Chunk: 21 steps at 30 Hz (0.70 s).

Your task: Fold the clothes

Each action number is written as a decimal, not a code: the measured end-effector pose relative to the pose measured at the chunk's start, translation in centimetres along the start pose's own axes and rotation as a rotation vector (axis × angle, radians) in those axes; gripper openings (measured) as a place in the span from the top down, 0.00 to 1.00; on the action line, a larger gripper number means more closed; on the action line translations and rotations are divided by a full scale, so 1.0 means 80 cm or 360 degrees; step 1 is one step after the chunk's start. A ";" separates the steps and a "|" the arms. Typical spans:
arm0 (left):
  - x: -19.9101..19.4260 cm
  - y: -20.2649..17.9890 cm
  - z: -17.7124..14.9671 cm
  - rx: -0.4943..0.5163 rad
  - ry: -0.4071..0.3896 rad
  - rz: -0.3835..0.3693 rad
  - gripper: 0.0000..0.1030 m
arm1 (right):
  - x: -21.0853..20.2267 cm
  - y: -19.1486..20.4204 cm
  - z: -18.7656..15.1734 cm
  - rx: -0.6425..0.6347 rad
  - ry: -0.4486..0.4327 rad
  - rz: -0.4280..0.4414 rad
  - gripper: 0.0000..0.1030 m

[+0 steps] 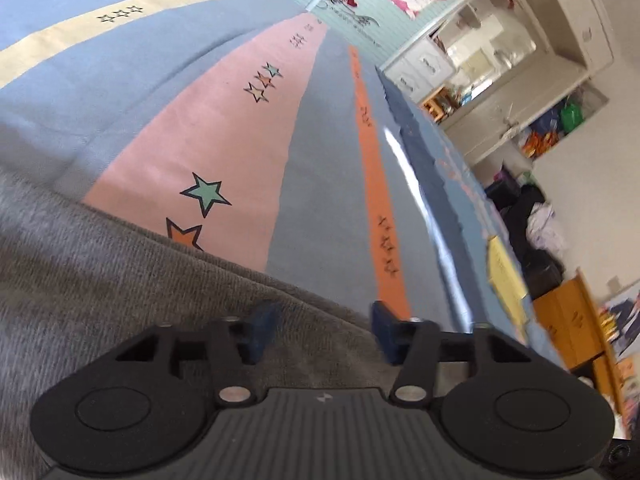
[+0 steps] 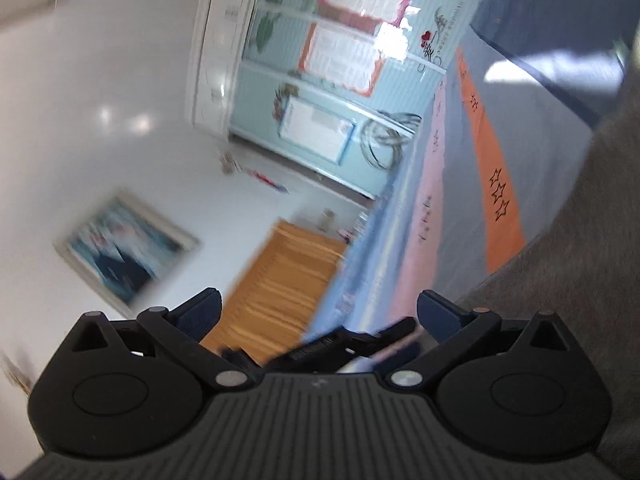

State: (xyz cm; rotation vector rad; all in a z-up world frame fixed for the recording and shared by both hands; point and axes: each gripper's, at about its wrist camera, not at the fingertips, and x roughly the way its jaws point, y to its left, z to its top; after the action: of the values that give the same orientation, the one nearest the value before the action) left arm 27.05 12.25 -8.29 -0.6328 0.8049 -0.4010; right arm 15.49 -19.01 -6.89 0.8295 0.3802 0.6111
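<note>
From the left wrist view, the left tool [image 1: 320,330] hovers with its blue pads spread wide and nothing between them, directly over the edge of the grey garment [image 1: 100,292], which spreads away to the lower left across the striped star-printed bedspread [image 1: 224,128]. In the right wrist view, the right tool [image 2: 318,312] is also wide and empty, aimed out at the room; the same cloth [image 2: 580,280] lies off to its right. The left seems nearer the hem.
</note>
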 end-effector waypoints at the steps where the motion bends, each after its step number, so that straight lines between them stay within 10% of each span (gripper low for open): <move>1: -0.013 0.000 -0.003 -0.0008 -0.0043 -0.0028 0.23 | 0.005 0.021 0.004 -0.0214 0.0125 -0.0080 0.00; 7: -0.073 0.032 -0.046 -0.0216 -0.0174 -0.0160 0.15 | 0.093 0.039 -0.044 -0.1429 0.0861 -0.0854 0.00; 15: -0.101 0.055 -0.068 -0.0367 -0.0219 -0.0100 0.15 | 0.125 0.027 0.004 -0.1200 0.0797 -0.1100 0.00; 18: -0.108 0.045 -0.068 -0.0312 -0.0238 -0.0111 0.12 | 0.098 0.029 0.013 -0.1074 0.0769 -0.0902 0.01; 21: -0.100 0.033 -0.067 -0.0234 -0.0188 0.0019 0.13 | 0.107 0.003 -0.002 -0.1356 0.0862 -0.1206 0.00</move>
State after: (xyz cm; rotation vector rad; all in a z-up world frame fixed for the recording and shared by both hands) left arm 18.10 16.67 -8.55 -0.7813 0.7290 -0.2926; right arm 21.90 -13.37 -7.49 -0.3288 0.7977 0.2155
